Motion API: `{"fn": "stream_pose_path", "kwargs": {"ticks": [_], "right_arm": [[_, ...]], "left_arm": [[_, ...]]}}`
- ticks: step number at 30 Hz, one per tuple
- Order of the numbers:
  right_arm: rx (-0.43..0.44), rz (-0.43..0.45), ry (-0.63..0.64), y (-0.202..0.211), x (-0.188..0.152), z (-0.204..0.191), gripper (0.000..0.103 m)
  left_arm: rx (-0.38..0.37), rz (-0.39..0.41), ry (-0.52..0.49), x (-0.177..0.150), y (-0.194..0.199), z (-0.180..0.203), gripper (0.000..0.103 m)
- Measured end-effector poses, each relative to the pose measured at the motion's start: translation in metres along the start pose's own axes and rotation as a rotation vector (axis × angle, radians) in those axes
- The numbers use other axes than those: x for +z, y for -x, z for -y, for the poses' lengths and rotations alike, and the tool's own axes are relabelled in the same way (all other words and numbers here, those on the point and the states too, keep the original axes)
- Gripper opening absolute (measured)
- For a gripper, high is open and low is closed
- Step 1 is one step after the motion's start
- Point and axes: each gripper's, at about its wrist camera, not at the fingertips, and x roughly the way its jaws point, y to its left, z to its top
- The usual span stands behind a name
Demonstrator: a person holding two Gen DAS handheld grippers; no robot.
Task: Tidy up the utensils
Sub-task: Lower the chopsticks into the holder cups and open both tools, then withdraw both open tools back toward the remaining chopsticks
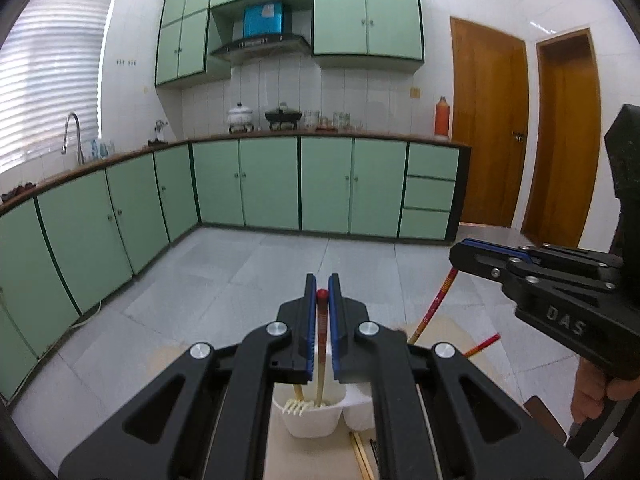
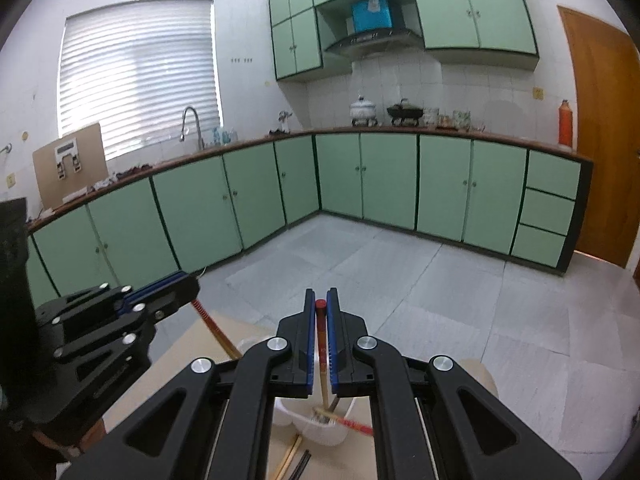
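Note:
My left gripper (image 1: 322,286) is shut on a red-tipped utensil handle (image 1: 321,320) that stands in a white holder cup (image 1: 312,416); a pale fork head (image 1: 295,406) lies in that cup. My right gripper (image 2: 320,300) is shut on another red-tipped utensil handle (image 2: 321,336) that reaches down into a white holder cup (image 2: 320,430). A red patterned utensil (image 2: 354,425) leans out of that cup. In the left wrist view the right gripper (image 1: 460,252) holds its red handle (image 1: 434,306) at the right.
The holder stands on a light wooden table (image 2: 192,356). Loose chopsticks (image 2: 292,456) lie on the table in front of the holder. Green kitchen cabinets (image 1: 272,184) and a tiled floor (image 1: 248,272) lie beyond the table edge.

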Motion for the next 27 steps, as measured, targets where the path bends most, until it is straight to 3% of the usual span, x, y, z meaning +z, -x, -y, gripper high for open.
{"fn": "stream_pose_path", "kwargs": {"ticks": [3,6,9,13,19,22,27], "right_arm": [[-0.002,-0.009,-0.010,0.002,-0.006,0.001,0.009],[-0.021,0.006,-0.020,0.010,-0.010,0.003,0.026],[-0.040,0.036,-0.036,0.025,-0.011,0.005,0.033],[-0.078,0.099,-0.051,0.050,-0.021,0.003,0.053],[-0.130,0.138,-0.056,0.082,-0.058,-0.008,0.076],[-0.154,0.135,-0.073,0.094,-0.086,-0.015,0.080],[-0.156,0.079,-0.102,0.101,-0.133,-0.025,0.091]], "left_arm": [[0.005,-0.019,0.008,-0.008,-0.001,-0.008,0.014],[0.006,-0.011,0.028,-0.012,0.007,-0.015,0.024],[0.012,0.024,0.033,-0.014,0.024,-0.018,0.034],[0.031,0.080,0.055,-0.021,0.052,-0.020,0.045],[0.044,0.109,0.080,-0.055,0.094,-0.012,0.064],[0.048,0.092,0.072,-0.077,0.105,-0.005,0.069],[0.047,-0.004,0.047,-0.127,0.114,0.005,0.077]]}}
